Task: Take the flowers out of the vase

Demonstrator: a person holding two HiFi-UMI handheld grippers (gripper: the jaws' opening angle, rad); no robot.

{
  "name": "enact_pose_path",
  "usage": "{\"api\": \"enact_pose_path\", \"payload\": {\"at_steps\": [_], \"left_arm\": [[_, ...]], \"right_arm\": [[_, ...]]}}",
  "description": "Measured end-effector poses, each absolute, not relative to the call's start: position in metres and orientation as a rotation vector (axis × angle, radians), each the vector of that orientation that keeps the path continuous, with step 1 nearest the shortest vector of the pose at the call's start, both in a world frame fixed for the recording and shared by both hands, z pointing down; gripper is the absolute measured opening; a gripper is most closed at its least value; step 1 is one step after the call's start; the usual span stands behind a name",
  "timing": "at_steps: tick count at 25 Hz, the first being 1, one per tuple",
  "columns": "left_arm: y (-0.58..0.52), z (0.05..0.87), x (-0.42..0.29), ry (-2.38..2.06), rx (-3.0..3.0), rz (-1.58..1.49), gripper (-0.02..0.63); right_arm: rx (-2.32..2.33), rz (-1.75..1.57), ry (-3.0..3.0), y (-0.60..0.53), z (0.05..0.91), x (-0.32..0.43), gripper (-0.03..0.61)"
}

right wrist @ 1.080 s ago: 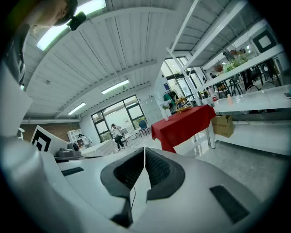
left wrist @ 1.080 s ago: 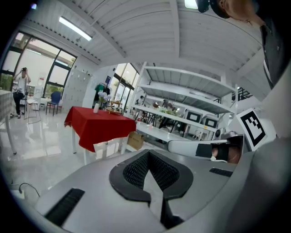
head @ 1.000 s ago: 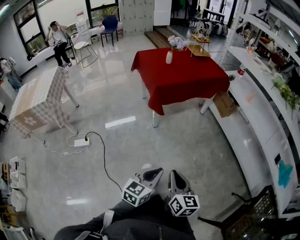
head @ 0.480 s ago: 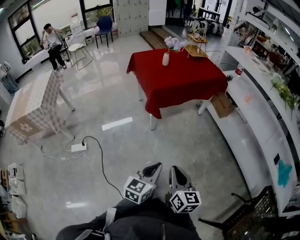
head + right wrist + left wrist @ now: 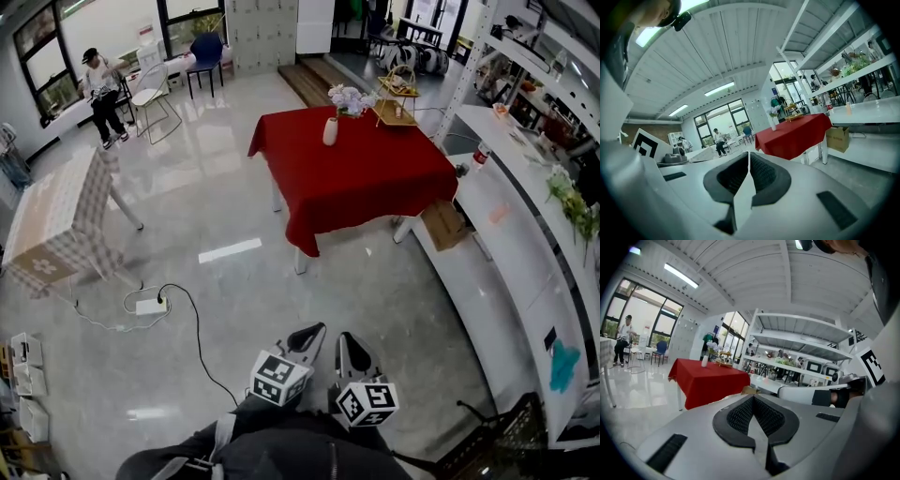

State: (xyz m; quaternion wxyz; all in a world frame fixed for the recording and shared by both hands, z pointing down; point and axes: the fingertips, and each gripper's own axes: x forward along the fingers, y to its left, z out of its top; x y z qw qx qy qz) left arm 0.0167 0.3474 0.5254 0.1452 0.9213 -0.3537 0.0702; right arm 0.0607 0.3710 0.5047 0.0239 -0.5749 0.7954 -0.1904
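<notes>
A slim white vase [image 5: 330, 131] stands upright toward the far side of a red-draped table [image 5: 366, 183], with a loose bunch of pale lilac flowers [image 5: 349, 98] leaning from its neck to the right. The left gripper [image 5: 314, 335] and the right gripper [image 5: 348, 341] sit side by side at the near edge of the room, each with its jaws pressed together on nothing. Vase and flowers lie well apart from them, far ahead across the glossy floor.

left gripper [image 5: 314, 333] and right gripper [image 5: 347, 340]: light grey shells, black ribbed pads [image 5: 739, 417], black slots on top; each has a white cube [image 5: 278, 378] with black square markers. wearer: dark grey top [image 5: 281, 455], pale strap [image 5: 217, 436]
</notes>
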Motion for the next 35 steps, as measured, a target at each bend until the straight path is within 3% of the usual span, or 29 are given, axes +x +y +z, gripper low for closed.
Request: {"api": "enact_pose_path", "payload": {"at_steps": [17,35], "left_arm": [[0.182,0.483,-0.016,-1.125,2.684,0.126,0.006],[0.115,0.504,-0.030,-1.078,2.659,0.153,0.006]], "right_arm": [[-1.821,-0.498,2.424,0.206,0.475,0.050,0.018],[-1.865,-0.521,2.442,0.140,0.491,0.035,0.018]]}}
